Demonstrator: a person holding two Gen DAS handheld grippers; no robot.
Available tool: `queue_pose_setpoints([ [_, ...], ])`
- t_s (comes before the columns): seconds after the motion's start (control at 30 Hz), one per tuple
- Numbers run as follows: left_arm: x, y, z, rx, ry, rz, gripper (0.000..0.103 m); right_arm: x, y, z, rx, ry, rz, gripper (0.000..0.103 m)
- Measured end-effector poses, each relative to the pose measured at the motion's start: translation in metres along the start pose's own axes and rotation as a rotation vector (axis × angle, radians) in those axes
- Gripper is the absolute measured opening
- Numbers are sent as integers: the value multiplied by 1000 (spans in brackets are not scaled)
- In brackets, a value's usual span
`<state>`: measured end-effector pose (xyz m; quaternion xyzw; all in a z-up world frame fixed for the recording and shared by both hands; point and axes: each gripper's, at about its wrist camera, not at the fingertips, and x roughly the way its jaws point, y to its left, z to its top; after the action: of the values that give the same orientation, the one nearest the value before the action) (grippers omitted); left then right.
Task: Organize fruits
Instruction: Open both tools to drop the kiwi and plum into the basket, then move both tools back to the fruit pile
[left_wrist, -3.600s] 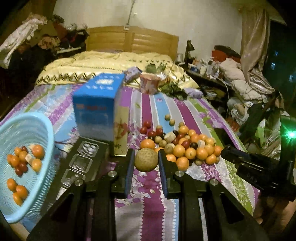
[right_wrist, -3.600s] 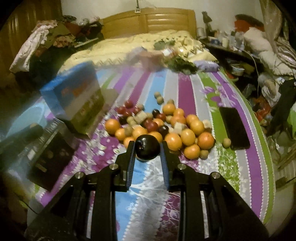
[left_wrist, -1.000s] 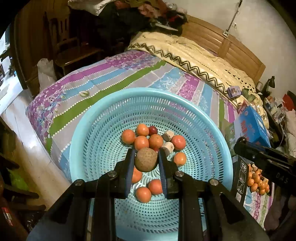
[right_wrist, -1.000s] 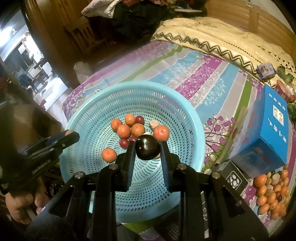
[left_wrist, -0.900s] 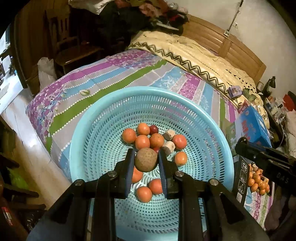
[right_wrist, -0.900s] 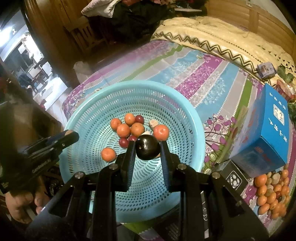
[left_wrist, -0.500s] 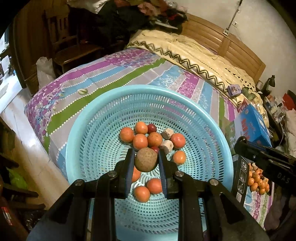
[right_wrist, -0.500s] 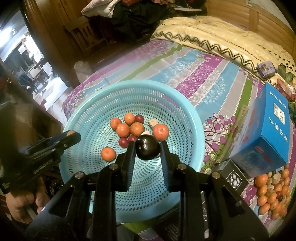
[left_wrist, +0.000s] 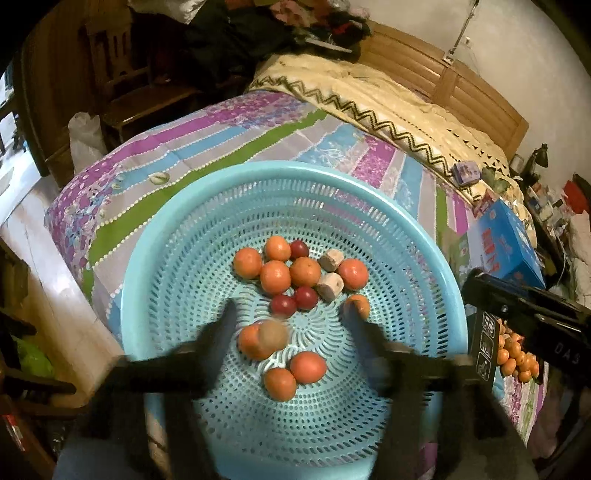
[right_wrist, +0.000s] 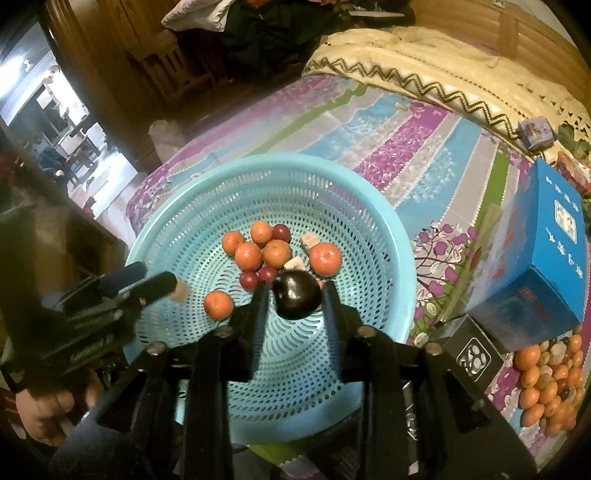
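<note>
This was a bedroom in a lived-in home. A bed (left_wrist: 229, 147) with a wooden headboard (left_wrist: 443, 81) filled most of the room, covered by a striped purple, blue and green sheet, with a cream quilt (right_wrist: 424, 59) edged in a zigzag pattern bunched at its far end. Clothes (left_wrist: 266, 22) lay heaped in the far left corner above a wooden chair (left_wrist: 122, 85). On the far right, a cluttered bedside surface carried a small desk lamp (left_wrist: 537, 158). To the left, an open doorway (right_wrist: 55, 122) showed another lit room with furniture.
</note>
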<state>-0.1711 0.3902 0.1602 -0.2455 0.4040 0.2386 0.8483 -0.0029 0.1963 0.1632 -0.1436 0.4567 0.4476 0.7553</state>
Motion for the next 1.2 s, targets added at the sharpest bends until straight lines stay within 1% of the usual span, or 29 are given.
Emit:
queue_pose_setpoints([
  [0.03, -2, -1, -2, -2, -19, 12, 79, 0, 0, -1, 1, -10, -5, 57],
  [0.07, -2, -1, -3, -4, -25, 12, 82, -1, 0, -1, -1, -15, -6, 63],
  [0.43, 4, 2, -1, -21, -4, 7, 82, -2, -2, 1, 7, -17, -4, 63],
  [0.63, 7, -1, -2, -11, 3, 7, 82, -3, -4, -2, 2, -25, 20, 63],
  [0.7, 7, -2, -4, -8, 7, 1, 82, -7, -3, -6, -10, -42, 20, 63],
  [0.77, 9, -4, -6, -7, 10, -6, 82, -16, -2, -14, -36, -82, 4, 64],
  [0.83, 10, -7, -9, -9, 11, -20, 83, -24, -4, -23, -49, -124, -9, 68],
  [0.87, 11, -8, -11, -11, 12, -26, 85, -29, -7, -29, -48, -144, -14, 72],
  [0.9, 12, -10, -13, -13, 13, -27, 85, -33, -9, -34, -43, -160, -19, 75],
  [0.93, 12, -11, -15, -14, 13, -28, 85, -39, -14, -42, -32, -186, -24, 75],
  [1.0, 12, -15, -19, -16, 7, -34, 85, -50, -24, -53, -6, -228, -43, 75],
  [1.1, 9, -23, -22, -15, -10, -33, 85, -70, -44, -75, 45, -289, -117, 75],
  [1.13, 8, -28, -23, -15, -20, -38, 85, -79, -52, -85, 63, -312, -162, 76],
  [1.2, 3, -39, -24, -11, -46, -55, 85, -94, -63, -99, 88, -331, -247, 78],
])
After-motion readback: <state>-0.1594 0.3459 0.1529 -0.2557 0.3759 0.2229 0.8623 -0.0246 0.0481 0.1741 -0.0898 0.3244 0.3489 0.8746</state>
